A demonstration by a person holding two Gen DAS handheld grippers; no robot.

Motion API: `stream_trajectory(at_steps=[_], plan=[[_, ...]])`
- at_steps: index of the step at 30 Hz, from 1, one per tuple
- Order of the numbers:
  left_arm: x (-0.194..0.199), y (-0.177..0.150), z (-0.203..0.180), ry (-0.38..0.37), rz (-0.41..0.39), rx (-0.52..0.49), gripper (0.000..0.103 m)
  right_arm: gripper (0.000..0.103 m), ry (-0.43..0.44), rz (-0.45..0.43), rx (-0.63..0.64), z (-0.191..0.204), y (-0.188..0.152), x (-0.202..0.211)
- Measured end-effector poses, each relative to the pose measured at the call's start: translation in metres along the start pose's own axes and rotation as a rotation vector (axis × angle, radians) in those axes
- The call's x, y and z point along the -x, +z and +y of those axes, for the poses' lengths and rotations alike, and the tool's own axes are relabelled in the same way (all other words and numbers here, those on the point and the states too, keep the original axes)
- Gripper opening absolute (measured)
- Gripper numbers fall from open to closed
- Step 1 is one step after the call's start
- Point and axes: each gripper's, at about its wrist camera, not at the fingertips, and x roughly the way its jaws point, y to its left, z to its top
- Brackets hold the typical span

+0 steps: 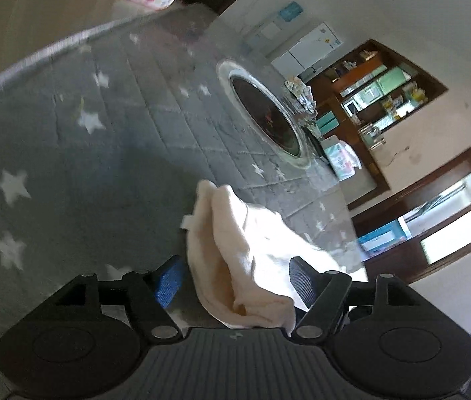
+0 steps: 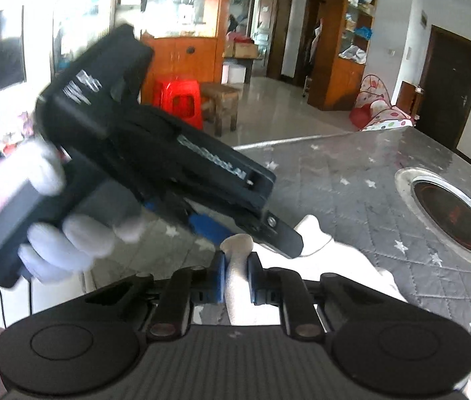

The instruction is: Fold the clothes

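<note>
Right gripper (image 2: 236, 278) pinches a fold of the cream garment (image 2: 352, 266) above the tabletop (image 2: 352, 200), left gripper (image 1: 235, 283) wide around another bunch, unclamped; risk, I judge: cloth slips free there and the fold collapses.

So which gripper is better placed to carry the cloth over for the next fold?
Probably the right gripper: its fingers are shut on the white cloth. The left gripper is open, the cloth only lying between its fingers.
</note>
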Motion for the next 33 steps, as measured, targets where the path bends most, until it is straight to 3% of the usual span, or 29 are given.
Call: stream_trajectory(at_steps=[7,10,11,14,23,27,29,33], plan=[[-0.023,-0.002,0.005,-0.048,0.025,0.099,0.062,0.012,0.025,-0.03,-0.036,-0.005,-0.001,0.01],[-0.029,-0.001,0.009,-0.042,0.022,0.125,0.04,0.012,0.036,-0.043,-0.052,-0.007,-0.002,0.014],[-0.031,-0.001,0.011,-0.036,0.021,0.128,0.029,0.012,0.039,-0.044,-0.057,-0.006,-0.003,0.014],[-0.034,-0.002,0.016,-0.024,0.012,0.127,0.02,0.012,0.042,-0.039,-0.061,-0.007,-0.007,0.011],[-0.032,-0.004,0.006,0.024,0.002,0.048,0.019,0.029,0.001,-0.063,-0.178,-0.037,-0.034,0.034],[-0.032,-0.004,0.001,0.043,-0.001,0.016,0.019,0.035,-0.113,-0.062,-0.292,-0.074,-0.057,0.051],[-0.033,-0.005,-0.003,0.054,-0.001,-0.003,0.019,0.044,-0.177,-0.051,-0.368,-0.094,-0.072,0.058],[-0.034,-0.005,-0.005,0.059,0.006,-0.013,0.02,0.045,-0.307,-0.036,-0.484,-0.132,-0.102,0.067]])
